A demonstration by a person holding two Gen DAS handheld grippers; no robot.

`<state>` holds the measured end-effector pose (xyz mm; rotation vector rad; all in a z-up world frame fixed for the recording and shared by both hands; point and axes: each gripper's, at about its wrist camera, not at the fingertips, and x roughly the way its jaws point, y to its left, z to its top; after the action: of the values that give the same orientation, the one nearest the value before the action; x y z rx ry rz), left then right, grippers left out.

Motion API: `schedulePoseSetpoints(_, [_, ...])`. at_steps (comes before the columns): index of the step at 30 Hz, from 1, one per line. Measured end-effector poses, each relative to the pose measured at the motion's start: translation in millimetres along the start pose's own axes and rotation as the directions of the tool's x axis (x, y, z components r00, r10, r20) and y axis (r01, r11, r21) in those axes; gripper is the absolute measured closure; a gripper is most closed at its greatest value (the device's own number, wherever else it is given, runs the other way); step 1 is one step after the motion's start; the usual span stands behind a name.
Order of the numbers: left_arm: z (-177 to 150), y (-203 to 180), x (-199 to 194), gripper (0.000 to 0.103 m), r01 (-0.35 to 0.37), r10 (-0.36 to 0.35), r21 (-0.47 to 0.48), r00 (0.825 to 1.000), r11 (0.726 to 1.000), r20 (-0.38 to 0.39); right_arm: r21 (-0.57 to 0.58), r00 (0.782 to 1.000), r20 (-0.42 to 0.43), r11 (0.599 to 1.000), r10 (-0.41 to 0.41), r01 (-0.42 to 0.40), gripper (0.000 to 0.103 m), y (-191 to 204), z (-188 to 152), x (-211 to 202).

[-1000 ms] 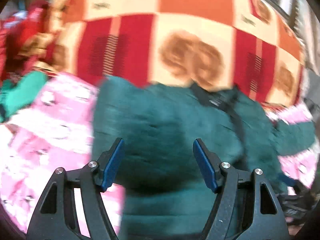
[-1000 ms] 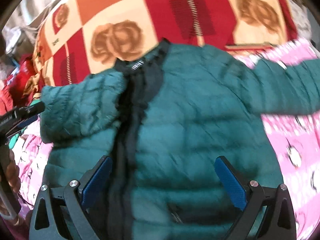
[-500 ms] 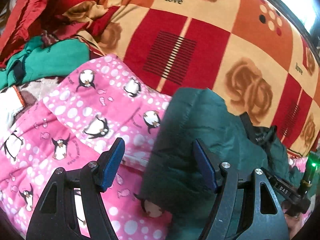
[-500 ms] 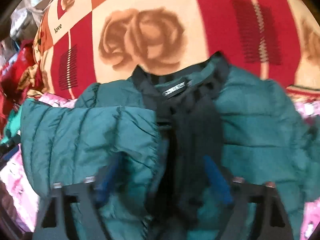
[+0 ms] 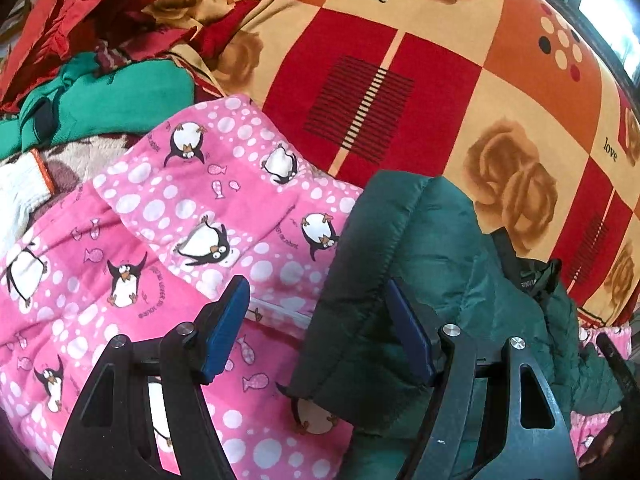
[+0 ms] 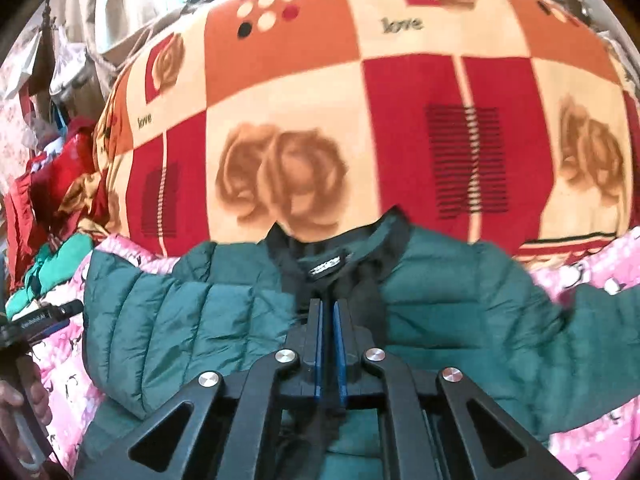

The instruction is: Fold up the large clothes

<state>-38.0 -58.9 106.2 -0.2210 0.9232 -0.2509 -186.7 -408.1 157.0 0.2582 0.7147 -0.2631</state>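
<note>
Jacket: a dark green puffer jacket lies front-up on a bed, collar toward 12 o'clock in the right wrist view, one sleeve folded across the chest at 9 o'clock, the other sleeve stretched out to 3 o'clock.
Right gripper: its fingers have just been closing and now stand pressed together at the jacket's dark front opening just below the collar; black fabric sits right at the tips, but whether any is pinched between them cannot be told.
Left gripper: fingers spread apart, gripping nothing; the folded edge of the jacket lies between them nearer the right finger, with the pink blanket under the left one.
Only in the left wrist view: the folded sleeve's stitched edge seen from the side, a bright green garment at 10 o'clock, a white knitted piece at 9 o'clock.
Only in the right wrist view: the collar label, the outstretched sleeve, the person's hand at 8 o'clock holding the other gripper's handle.
Around: a pink penguin blanket under the jacket; beyond it a red, orange and cream rose blanket; a red heap of clothes at 11 o'clock.
In the way: the right gripper's black frame hides the jacket's lower front.
</note>
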Motion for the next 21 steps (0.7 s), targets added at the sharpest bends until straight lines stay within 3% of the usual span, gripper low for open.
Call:
schedulePoseSetpoints(3, [-2.0,-3.0,0.1,0.032,-0.002,0.002,0.009,1.000,1.000,0.000,0.003,0.994,-0.099,0.999,0.053,-0.053,0.097,-0.8,-3.8,10.7])
schedulePoseSetpoints(7, [-3.1,-5.2,0.5,0.032,-0.008,0.008,0.023,1.000,1.000,0.000,-0.018,0.978,-0.198,0.998,0.058,-0.063,0.096,15.6,-21.8,41.6])
schedulePoseSetpoints(8, [-2.6,-4.8,1.4,0.032,-0.009,0.009,0.021,1.000,1.000,-0.002,-0.017,0.973,-0.221,0.998,0.063,-0.068,0.093,18.5,-25.6,49.5])
schedulePoseSetpoints(10, [-1.6,-3.1,2.8,0.032,-0.009,0.009,0.018,1.000,1.000,-0.006,-0.010,0.961,-0.271,0.998,0.058,-0.063,0.071,21.8,-32.2,65.5])
schedulePoseSetpoints(16, [1.4,2.3,7.7,0.032,-0.014,0.013,-0.006,1.000,1.000,-0.020,0.036,0.966,-0.248,0.997,0.074,-0.067,0.055,16.3,-34.8,65.3])
schedulePoseSetpoints(21, [0.7,-0.1,6.6,0.032,-0.026,0.026,0.009,1.000,1.000,-0.009,0.066,0.951,-0.289,0.993,0.111,-0.096,0.054,22.1,-38.9,82.6])
